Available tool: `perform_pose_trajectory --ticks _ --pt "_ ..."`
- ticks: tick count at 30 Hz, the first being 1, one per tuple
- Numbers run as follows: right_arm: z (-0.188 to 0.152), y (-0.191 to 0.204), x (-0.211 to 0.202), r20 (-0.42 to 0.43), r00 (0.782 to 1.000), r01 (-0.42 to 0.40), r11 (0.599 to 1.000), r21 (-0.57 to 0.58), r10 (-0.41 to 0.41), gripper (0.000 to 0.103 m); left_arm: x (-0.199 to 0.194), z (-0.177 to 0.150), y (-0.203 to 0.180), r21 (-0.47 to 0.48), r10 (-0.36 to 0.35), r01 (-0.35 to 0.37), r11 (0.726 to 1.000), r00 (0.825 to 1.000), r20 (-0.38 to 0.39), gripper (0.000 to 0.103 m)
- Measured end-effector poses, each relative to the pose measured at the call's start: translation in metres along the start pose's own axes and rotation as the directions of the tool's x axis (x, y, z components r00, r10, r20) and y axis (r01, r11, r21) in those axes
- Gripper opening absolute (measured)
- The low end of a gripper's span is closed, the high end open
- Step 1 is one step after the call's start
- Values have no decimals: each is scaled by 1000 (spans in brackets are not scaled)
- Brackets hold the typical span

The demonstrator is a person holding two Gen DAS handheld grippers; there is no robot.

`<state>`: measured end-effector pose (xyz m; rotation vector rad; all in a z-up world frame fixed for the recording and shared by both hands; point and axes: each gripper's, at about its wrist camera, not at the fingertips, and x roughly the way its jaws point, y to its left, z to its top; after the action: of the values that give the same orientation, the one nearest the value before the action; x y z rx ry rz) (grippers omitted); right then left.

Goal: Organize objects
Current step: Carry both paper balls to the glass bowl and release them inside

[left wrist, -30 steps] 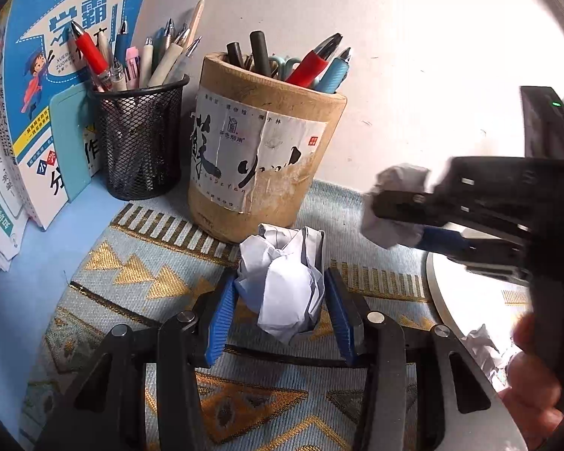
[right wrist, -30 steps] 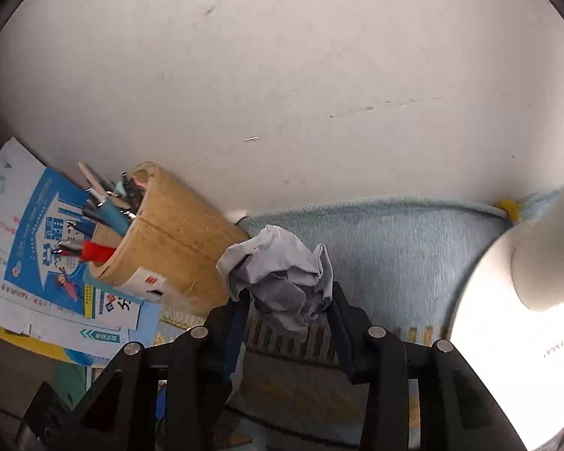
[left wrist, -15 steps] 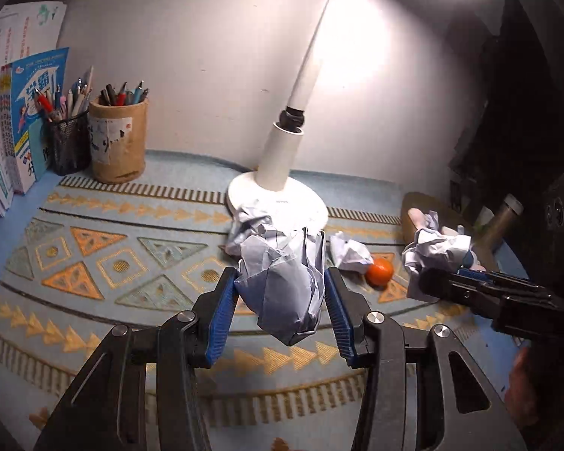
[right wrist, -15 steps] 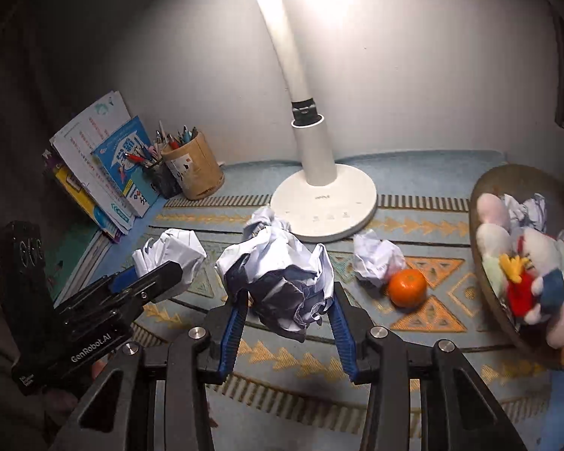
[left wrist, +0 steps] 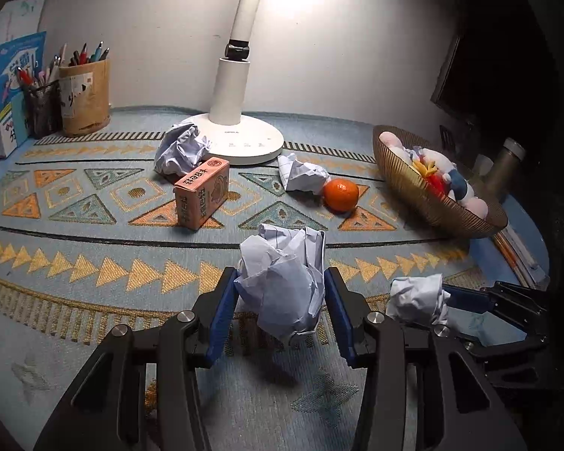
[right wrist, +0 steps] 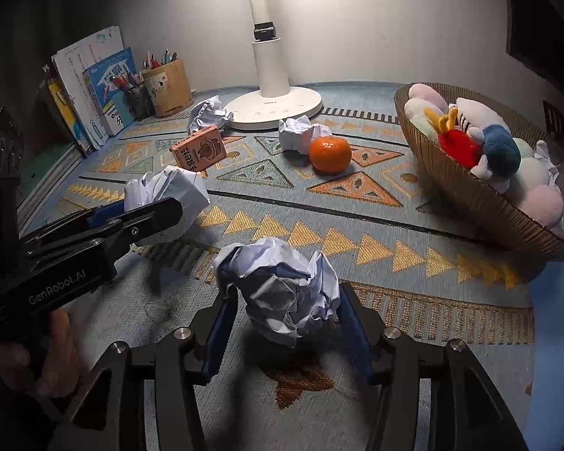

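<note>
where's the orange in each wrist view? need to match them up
Left wrist: the orange lies right of centre in the upper half, touching a crumpled paper ball on its left, with the basket further right.
Right wrist: the orange sits just right of centre, upper half, beside that same paper ball.
Shared landmark: the white lamp base, behind the orange in both.
</note>
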<state>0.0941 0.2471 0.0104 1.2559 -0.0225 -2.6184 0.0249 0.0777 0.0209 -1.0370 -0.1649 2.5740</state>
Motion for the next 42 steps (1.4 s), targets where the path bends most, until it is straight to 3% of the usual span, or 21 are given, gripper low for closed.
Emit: perform_pose_trajectory --ticks 5,9,14,16,18,20,24,27,30,34,36,39,42 --pt "-4 -13 -10 15 997 -81 993 81 80 80 -1 -1 4 -13 -17 17 1000 1000 3 43" --pt "-4 -15 -3 4 991 -134 980 145 135 81 0 -1 2 -4 -7 7 1000 1000 -1 43" --pt "-3 -10 7 -11 996 -91 985 146 93 80 1 -1 2 1 -13 13 1000 1000 -2 43" --pt "-3 -10 7 0 994 -104 982 155 105 66 1 -2 1 8 -12 13 1000 1000 -4 43" --pt "-3 -8 8 -4 994 -110 982 152 112 42 1 -2 -1 13 -10 10 1000 1000 -7 43" --pt "-4 -7 2 23 996 -88 985 145 86 41 1 -1 -2 18 -6 6 1000 1000 -12 43" --pt "9 -20 -37 120 987 -126 979 157 108 41 -2 17 -20 36 -51 53 998 998 -33 43" --pt "29 -45 -81 235 972 -65 985 161 25 41 -11 55 -51 75 -147 145 987 989 30 43" --pt "51 -88 -117 317 943 24 973 232 -99 42 -2 98 -90 124 -230 222 967 972 56 43" --pt "76 -163 -132 320 917 89 906 414 -237 42 35 144 -143 196 -273 258 946 961 50 44" --pt "88 -194 -121 273 926 100 866 490 -262 42 65 159 -160 183 -216 208 961 976 25 44" --pt "104 -228 -89 207 959 44 827 560 -191 42 103 170 -179 163 -252 253 954 967 -28 44" --pt "119 -239 -71 184 959 73 817 571 -214 42 126 173 -195 183 -252 255 950 967 -38 44"
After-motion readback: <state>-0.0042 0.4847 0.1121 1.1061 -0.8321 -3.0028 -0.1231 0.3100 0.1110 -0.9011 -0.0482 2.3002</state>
